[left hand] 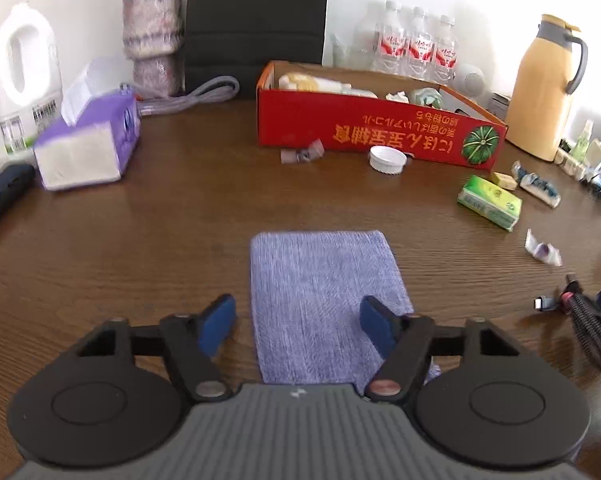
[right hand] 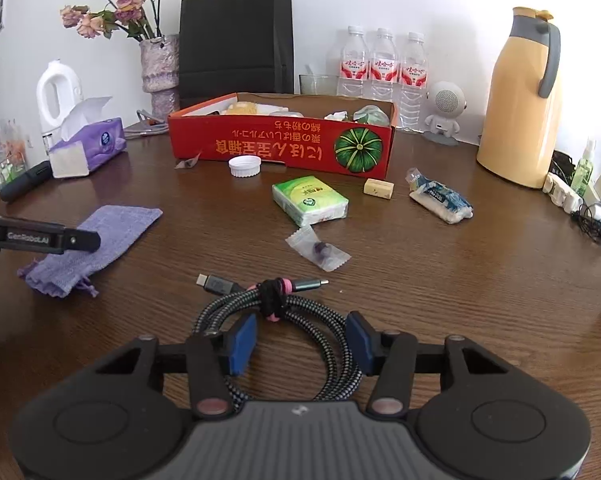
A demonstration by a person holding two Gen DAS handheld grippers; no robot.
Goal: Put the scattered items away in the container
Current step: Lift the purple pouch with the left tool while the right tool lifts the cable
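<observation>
Right, your left gripper (left hand: 296,330) hangs over the near end of the purple cloth pouch (left hand: 324,304), fingers apart w/ nothing pinched; one pad sits over bare wood, the other over the cloth's right edge, can't tell if it's touching. From the right wrist view that same pouch (right hand: 112,236) lies flat at the left w/ its drawstring end nearest you. Your right gripper (right hand: 300,344) is down at the coiled braided cable (right hand: 284,320), fingers half-open and straddling the loop; pads look just off the braid, so no grip yet. Cable's bound by a black-and-pink tie, both plugs pointing out sideways toward the box. The red cardboard box (right hand: 284,148) sits mid-table at the back, already holding a few bits. Still loose on the table (right hand: 460,280): white bottle cap (right hand: 244,167) touching or just beside the box front, small dark wrapper (right hand: 188,162) near the box's left corner, green tissue pack (right hand: 310,200) between box and cable, clear-wrapped purple candy (right hand: 320,249) just past the cable, small beige block (right hand: 378,188) by the box's right corner, blue-white packet (right hand: 440,200) to its right. Purple tissue box (right hand: 88,148) far left, yellow thermos jug (right hand: 520,112) far right.
</observation>
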